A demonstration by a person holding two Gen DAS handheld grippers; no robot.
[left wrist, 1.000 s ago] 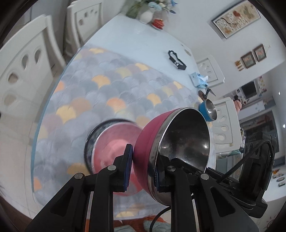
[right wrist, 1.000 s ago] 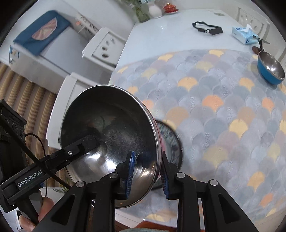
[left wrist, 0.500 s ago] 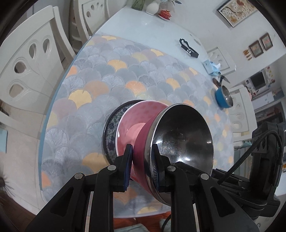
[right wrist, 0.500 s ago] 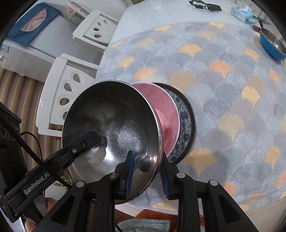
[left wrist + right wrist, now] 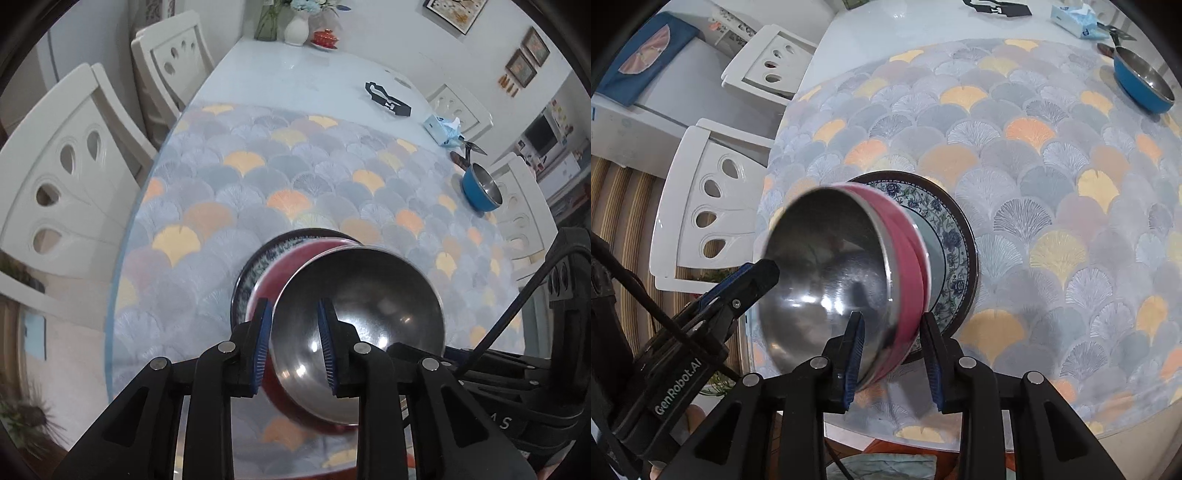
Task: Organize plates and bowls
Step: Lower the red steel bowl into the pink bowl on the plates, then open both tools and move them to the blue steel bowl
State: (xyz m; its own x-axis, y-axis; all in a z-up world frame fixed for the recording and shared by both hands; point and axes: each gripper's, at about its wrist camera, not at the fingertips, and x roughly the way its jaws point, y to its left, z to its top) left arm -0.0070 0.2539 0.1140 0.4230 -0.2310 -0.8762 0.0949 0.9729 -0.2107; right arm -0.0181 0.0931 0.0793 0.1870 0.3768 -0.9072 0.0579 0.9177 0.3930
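A pink bowl with a steel inside (image 5: 362, 306) (image 5: 827, 266) lies tilted and blurred over a pink dish (image 5: 918, 254) that rests on a dark-rimmed floral plate (image 5: 955, 251) (image 5: 245, 280). My left gripper (image 5: 293, 314) straddles the bowl's left rim. Its jaws are opening, and the inner pad stands clear of the wall. My right gripper (image 5: 891, 325) straddles the opposite rim with its jaws opening too, a small gap beside each pad. Each view shows the other gripper's black body (image 5: 738, 291) (image 5: 480, 365) across the bowl.
A blue bowl (image 5: 480, 188) (image 5: 1141, 85) sits far right on the scale-patterned mat (image 5: 258, 177). Further back lie a tissue pack (image 5: 443, 127) and a black strap (image 5: 388, 99). White chairs (image 5: 66, 177) line the left side. The table's near edge (image 5: 960, 439) is just below the plates.
The bowl has come down from above the table onto the plate stack. Both pairs of jaws have widened from a tight pinch on its rim.
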